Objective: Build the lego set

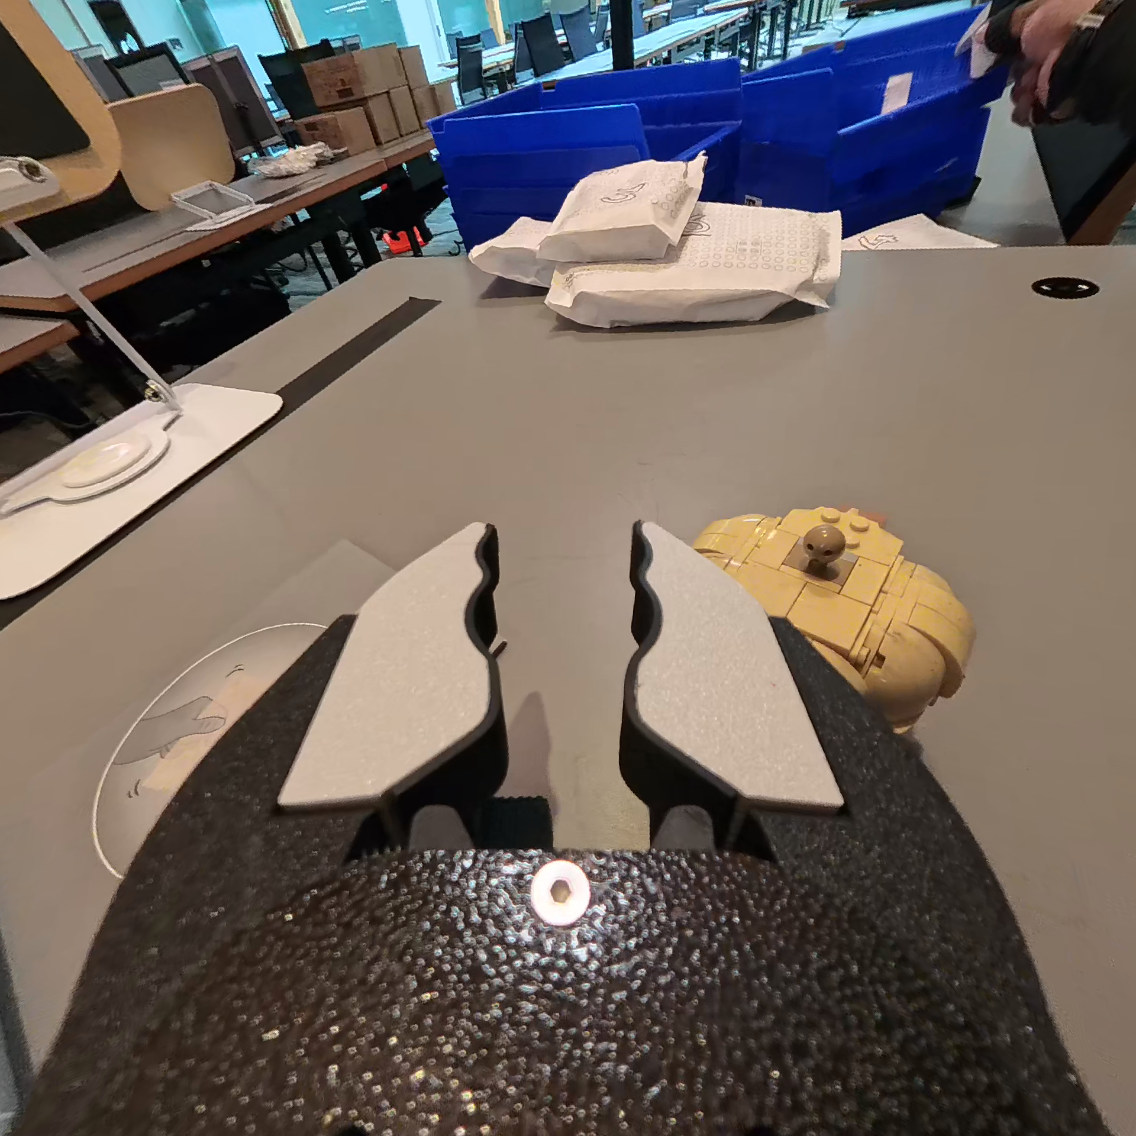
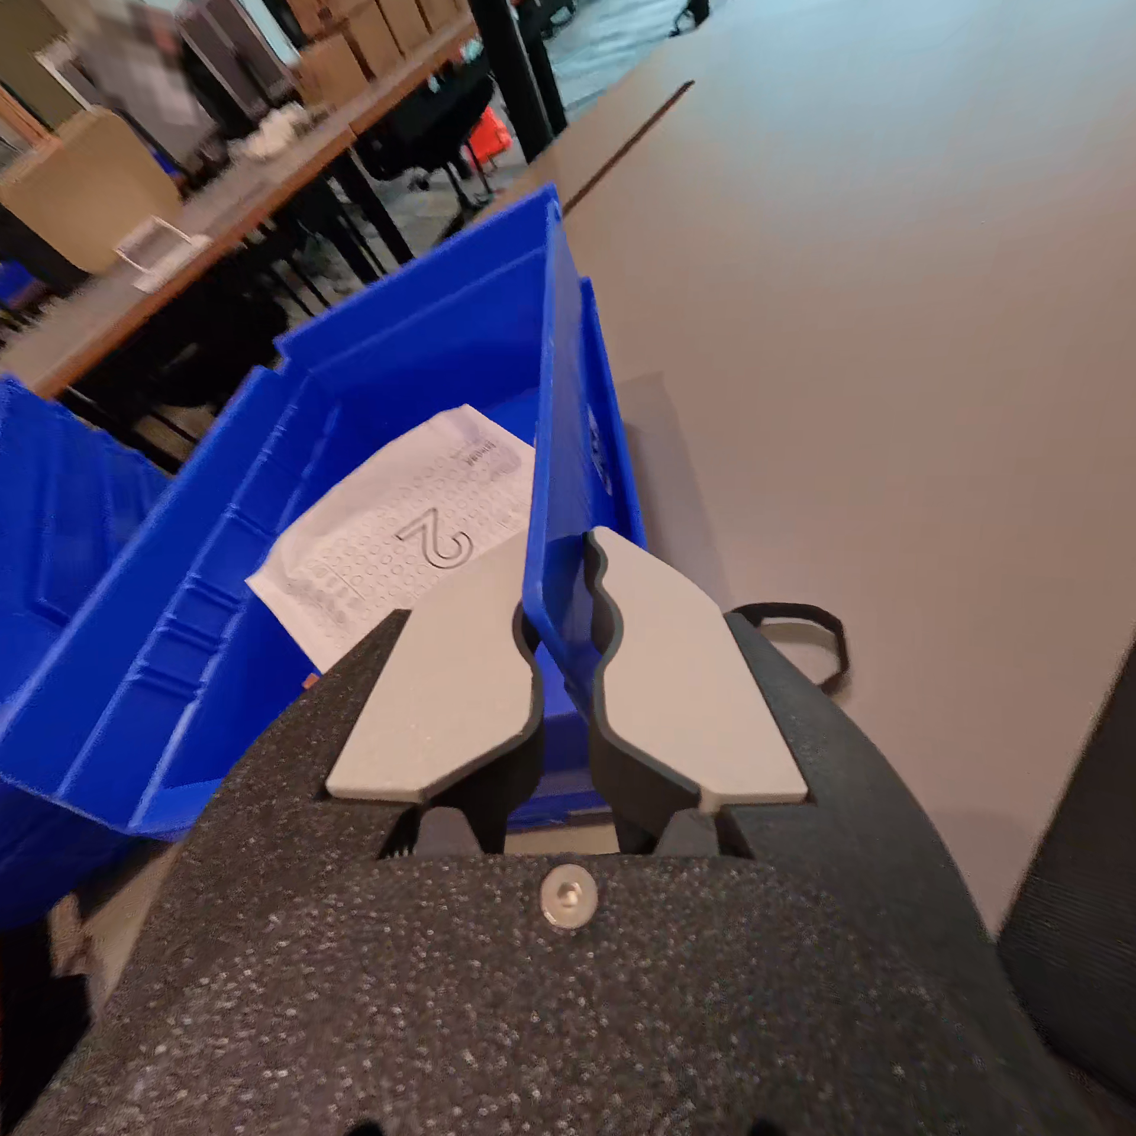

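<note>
At the far left of the grey table (image 1: 553, 399) a white lamp base (image 1: 153, 455) lies flat, its thin arm slanting up and away; nearer, a pale round disc (image 1: 184, 725) lies flat on the table, half hidden under the left gripper's body, probably just left there out of the way. The left gripper (image 1: 560, 541) hovers low over bare tabletop, level and pointing forward, its jaws standing well apart with nothing between them; I judge it idle, parked clear of everything. Just beside its right finger sits a tan brick-built model (image 1: 873, 608) with a small brown knob on top, near the finger though contact cannot be told. Farther back white paper packets (image 1: 688, 258) are stacked loosely against blue bins (image 1: 553, 147); a person's hand (image 1: 1045, 55) shows at the upper right corner.

In the right wrist view a blue bin (image 2: 184, 584) holds a white printed packet (image 2: 393, 541); the right gripper (image 2: 559, 553) is tipped downward and rolled, its jaws nearly together astride the bin wall (image 2: 562, 430), one finger inside and one outside, seemingly pinching it to steady or drag the bin; a black loop (image 2: 799, 621) lies on the table beside it.
</note>
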